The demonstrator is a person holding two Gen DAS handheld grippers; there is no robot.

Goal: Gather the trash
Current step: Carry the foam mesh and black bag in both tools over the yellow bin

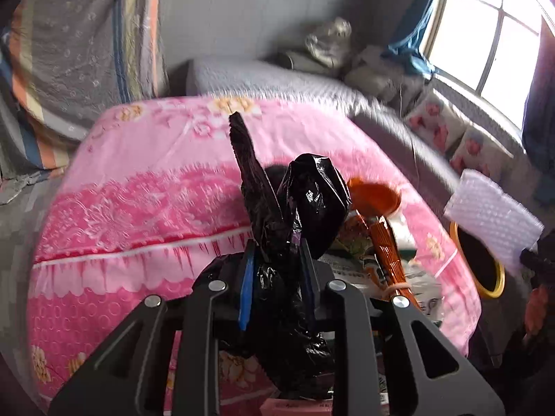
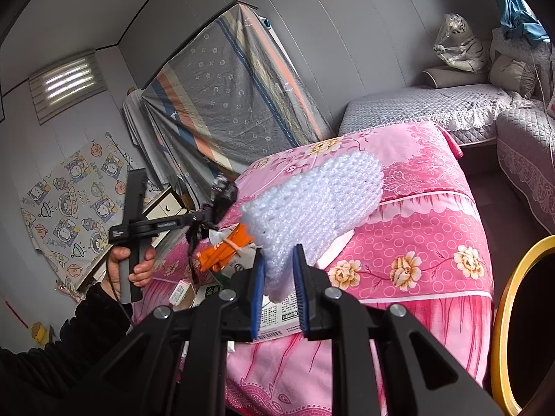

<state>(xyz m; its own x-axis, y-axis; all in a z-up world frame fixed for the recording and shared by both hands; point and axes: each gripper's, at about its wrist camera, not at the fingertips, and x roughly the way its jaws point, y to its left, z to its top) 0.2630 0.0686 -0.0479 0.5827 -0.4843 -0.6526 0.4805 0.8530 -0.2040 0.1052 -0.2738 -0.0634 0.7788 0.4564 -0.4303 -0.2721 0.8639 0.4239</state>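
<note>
Left gripper (image 1: 277, 256) pinches a crumpled black plastic bag (image 1: 305, 208), whose twisted ends rise toward 12 o'clock above the blue pads while more of it hangs below. Right gripper (image 2: 279, 274) is pressed onto a white bubble-wrap sheet (image 2: 312, 194), which fans out toward 1 o'clock over the pink floral cover (image 2: 416, 235). In the left wrist view the same sheet shows at 3 o'clock, held above a yellow-rimmed bin (image 1: 499, 277) with a dark opening; what lies inside cannot be told. On the pink cover, between the two grippers, lie an orange wrapper bundle (image 2: 225, 246) tied with a band, printed paper packaging (image 2: 281, 319) and a small carton (image 2: 178, 293). The bin sits at the cover's 3 o'clock edge, with bare floor (image 2: 499, 201) beyond toward the grey sofa (image 2: 433, 104).
</note>
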